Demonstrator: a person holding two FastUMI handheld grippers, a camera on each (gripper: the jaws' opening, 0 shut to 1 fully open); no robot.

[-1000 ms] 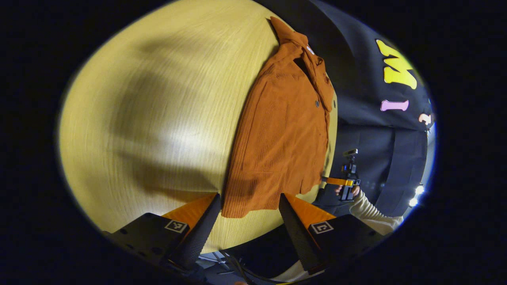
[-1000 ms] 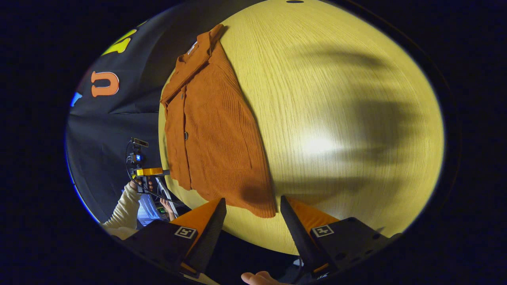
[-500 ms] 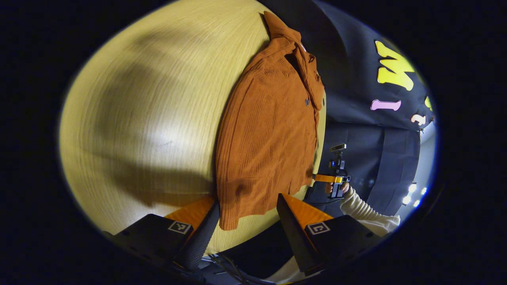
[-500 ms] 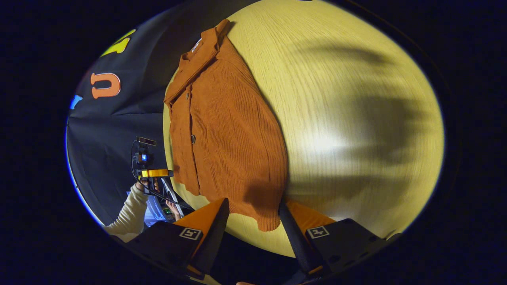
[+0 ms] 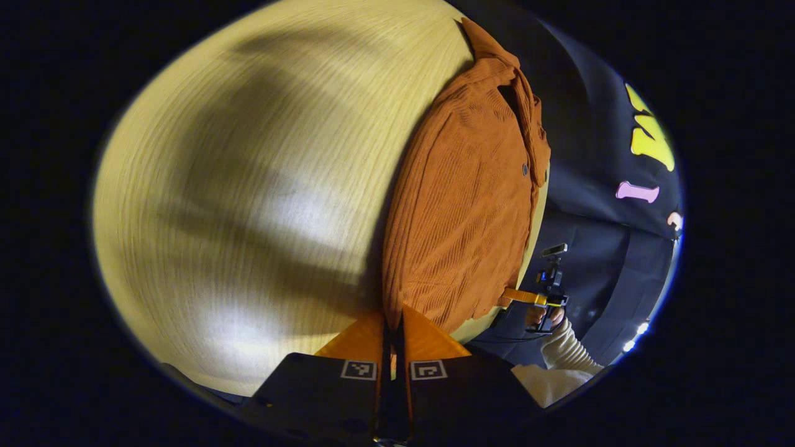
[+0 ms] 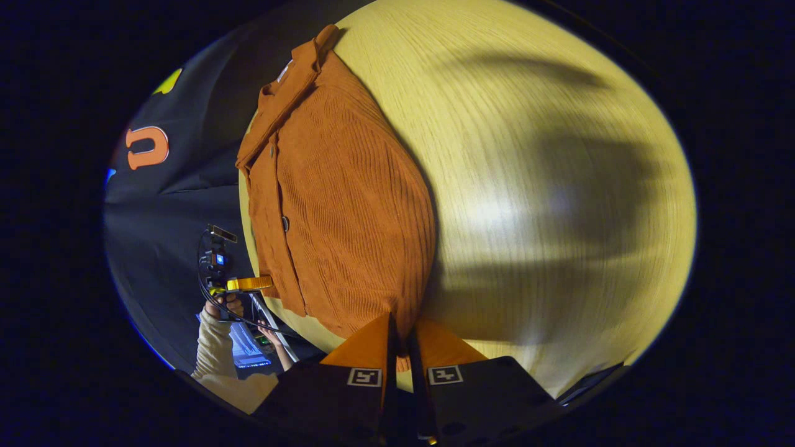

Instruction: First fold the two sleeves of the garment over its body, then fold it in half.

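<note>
A rust-orange ribbed shirt (image 5: 466, 205) lies lengthwise on the pale wooden table (image 5: 248, 186), collar at the far end and buttons along one side. In the left gripper view my left gripper (image 5: 392, 323) is shut on the shirt's near hem corner. Farther right, at the other hem corner, the right gripper (image 5: 538, 299) shows, held by a hand. In the right gripper view the shirt (image 6: 335, 205) runs away from my right gripper (image 6: 400, 328), which is shut on its hem, with a scrap of cloth showing between the fingers. The left gripper (image 6: 245, 284) shows at the shirt's left edge.
The table (image 6: 546, 186) stretches wide beside the shirt, crossed by arm shadows. A person's cream sleeve (image 5: 565, 351) and sleeve (image 6: 211, 335) hold the far grippers off the table's near edge. The booth's black cloth wall (image 5: 596, 236) hangs beyond the shirt's collar side.
Both grippers moved in onto the near hem and went from open to shut on the shirt's two hem corners.
</note>
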